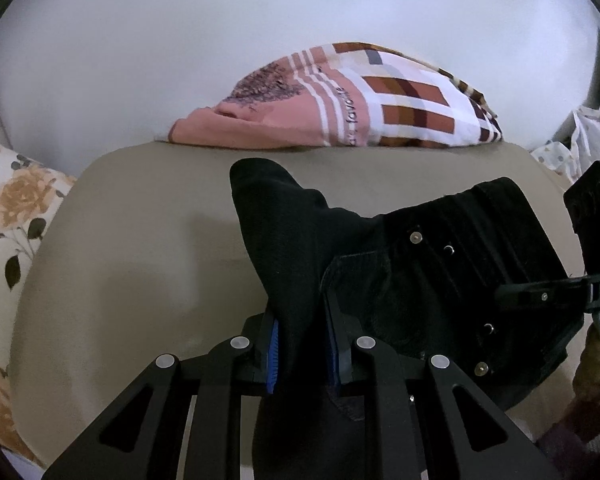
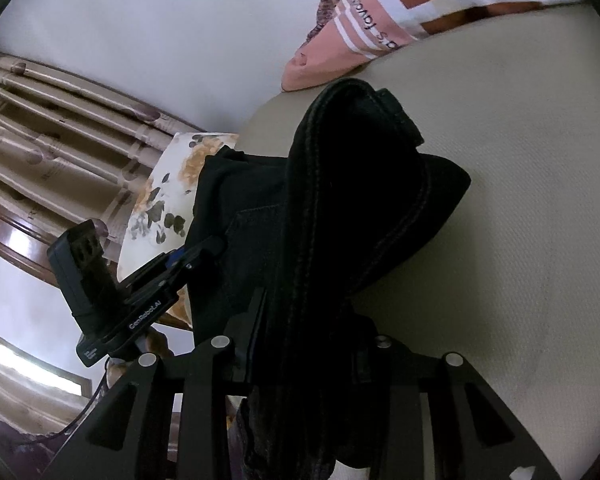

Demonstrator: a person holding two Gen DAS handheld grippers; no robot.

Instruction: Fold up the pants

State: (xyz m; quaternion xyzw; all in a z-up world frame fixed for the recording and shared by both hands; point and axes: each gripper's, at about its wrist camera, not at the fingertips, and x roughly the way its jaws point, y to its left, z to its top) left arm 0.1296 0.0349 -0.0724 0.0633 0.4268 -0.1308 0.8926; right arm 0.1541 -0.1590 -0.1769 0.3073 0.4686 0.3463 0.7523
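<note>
Your left gripper (image 1: pixel 302 354) & right gripper (image 2: pixel 306 344) both pinch black pants (image 1: pixel 440 280); left reads "GenRobot.AI", pillow (image 1: pixel 340 100) "favorite".

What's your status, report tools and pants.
Left tool shut on black pants. Right tool shut on them too. Pants bunched over tan bed; patterned pillow behind, clear.

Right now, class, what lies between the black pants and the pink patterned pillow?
In the left wrist view, only bare beige bed surface separates the black pants from the pink patterned pillow.
</note>
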